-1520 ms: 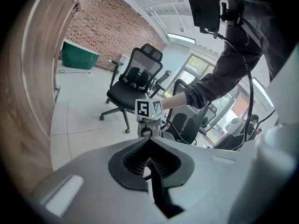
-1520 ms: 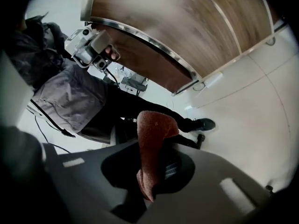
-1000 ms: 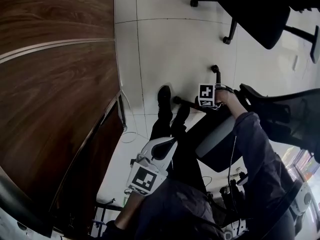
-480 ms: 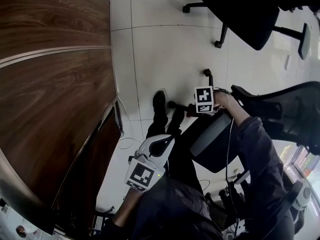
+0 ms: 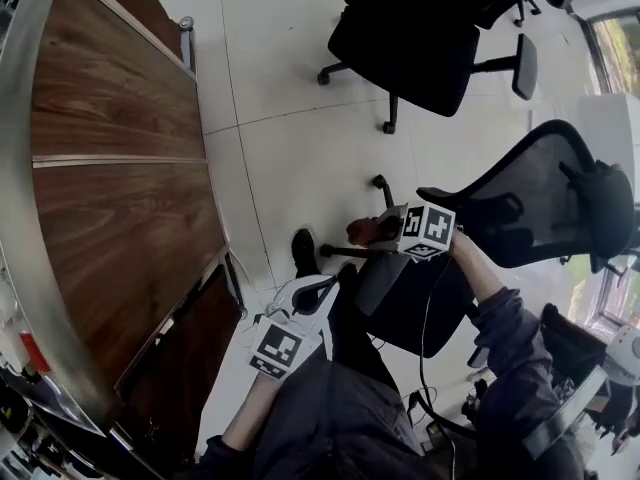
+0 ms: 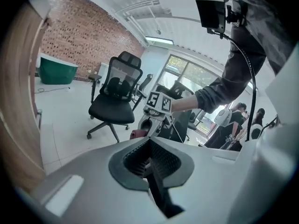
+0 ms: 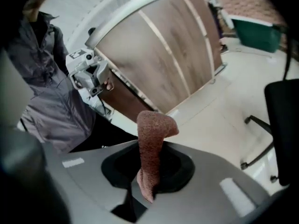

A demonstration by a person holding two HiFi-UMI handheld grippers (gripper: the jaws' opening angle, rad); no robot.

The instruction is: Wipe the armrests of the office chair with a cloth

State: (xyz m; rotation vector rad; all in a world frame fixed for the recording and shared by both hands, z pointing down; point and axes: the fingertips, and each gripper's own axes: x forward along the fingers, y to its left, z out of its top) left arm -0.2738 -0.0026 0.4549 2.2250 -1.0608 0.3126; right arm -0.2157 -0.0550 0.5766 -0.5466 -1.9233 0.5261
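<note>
The only container in sight is a green tub, standing on the floor at nine o'clock in the left gripper view against a brick wall; what it holds cannot be seen from this angle. The right claw is clamped on a reddish-brown cloth, which stands up out of the jaws and curls over at its top. The left claw has its ribbed jaws pressed together with nothing between them. In the head view the cloth sits near the middle, just beside the upper end of the grey armrest of the office chair, whose mesh back lies at three o'clock; whether cloth and pad touch cannot be told. The left claw hangs at seven o'clock from the armrest, apart from it, in front of the person's dark trousers. A long wood-grain counter with a metal edge fills the nine o'clock side, over a pale tiled floor, and a second black chair stands at twelve o'clock. Only the left gripper view shows the brick wall, bright windows and people standing far off at three o'clock; only the right gripper view shows the person's grey jacket at nine o'clock.
</note>
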